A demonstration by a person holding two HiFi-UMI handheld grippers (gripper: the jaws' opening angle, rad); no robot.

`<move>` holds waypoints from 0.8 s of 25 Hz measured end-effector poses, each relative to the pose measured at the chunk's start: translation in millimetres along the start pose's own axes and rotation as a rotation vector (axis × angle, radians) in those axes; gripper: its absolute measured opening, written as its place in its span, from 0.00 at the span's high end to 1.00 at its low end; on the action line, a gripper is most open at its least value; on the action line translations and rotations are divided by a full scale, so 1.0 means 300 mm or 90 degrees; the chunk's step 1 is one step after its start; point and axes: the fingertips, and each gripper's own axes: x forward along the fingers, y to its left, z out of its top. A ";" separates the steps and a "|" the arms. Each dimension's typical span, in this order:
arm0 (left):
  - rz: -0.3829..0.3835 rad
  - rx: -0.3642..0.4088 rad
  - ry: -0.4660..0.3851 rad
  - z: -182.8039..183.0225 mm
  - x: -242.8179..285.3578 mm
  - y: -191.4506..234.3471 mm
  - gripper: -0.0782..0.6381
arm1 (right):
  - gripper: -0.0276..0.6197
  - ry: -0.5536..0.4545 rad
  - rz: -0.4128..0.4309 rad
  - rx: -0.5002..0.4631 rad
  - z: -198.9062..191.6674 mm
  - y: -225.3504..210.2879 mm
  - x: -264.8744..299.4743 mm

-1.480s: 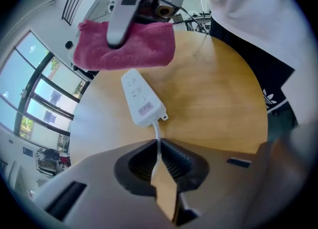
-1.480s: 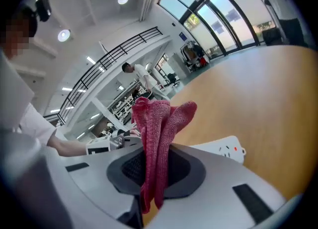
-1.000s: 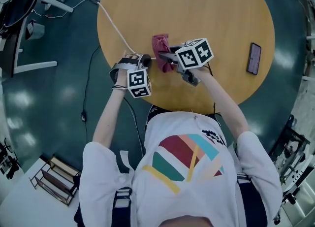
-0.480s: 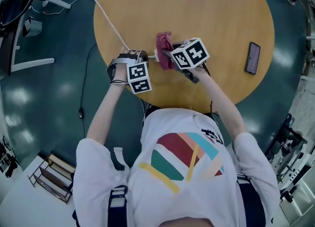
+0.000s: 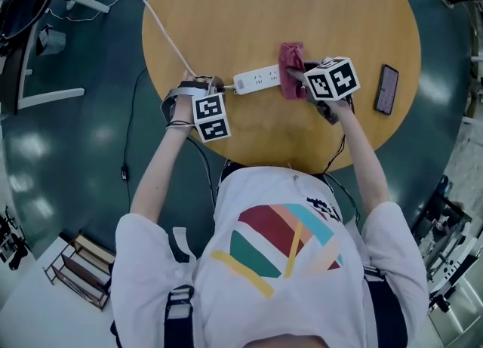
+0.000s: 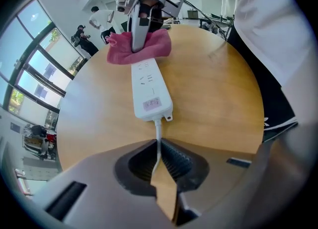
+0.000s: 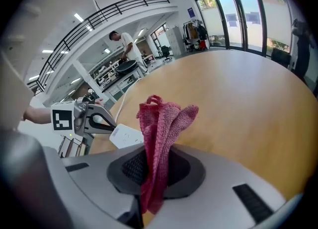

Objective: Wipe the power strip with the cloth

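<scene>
round wooden counter [image 5: 302, 7], person stands at its near edge with a gripper in each hand. white power strip [image 5: 258, 78] lies flat near the middle of the counter, running left to right. its white cable [image 5: 170, 37] leaves the left end and trails off the far-left edge of the counter.

left gripper [image 5: 219, 88] points steeply down at the strip's left end. jaws clenched on the cable just beside where it exits the strip. left gripper view: cable [image 6: 158, 141] pinched between the ribbed pads of the left gripper [image 6: 159, 168], power strip [image 6: 149, 91] stretching away just ahead, sockets up.

right gripper [image 5: 298, 75] is at the strip's right end, jaws grasping a dark pink cloth [image 5: 291, 60]. right gripper view: cloth [image 7: 161, 128] is bunched between the pads of the right gripper [image 7: 154, 168], with its folds sticking up past them. a white corner of the power strip [image 7: 126, 137] shows just left of the cloth, the left gripper [image 7: 74, 121] beyond that.

from the left gripper view the cloth [image 6: 139, 49] sits draped over the far end of the strip, right gripper [image 6: 141, 24] angled down onto it.

black phone [image 5: 389, 89] lies flat at the right side of the counter, well apart from the strip.
</scene>
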 end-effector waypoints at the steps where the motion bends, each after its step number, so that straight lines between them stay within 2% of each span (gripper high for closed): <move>1: -0.002 0.000 0.001 0.000 -0.002 -0.001 0.79 | 0.90 -0.003 -0.006 0.004 -0.005 -0.018 -0.014; 16: -0.006 -0.011 -0.002 0.004 -0.008 0.004 0.79 | 0.90 -0.031 -0.021 0.023 -0.009 -0.089 -0.060; 20: -0.008 -0.014 -0.001 0.000 -0.009 0.004 0.79 | 0.90 -0.026 -0.044 0.028 -0.020 -0.116 -0.062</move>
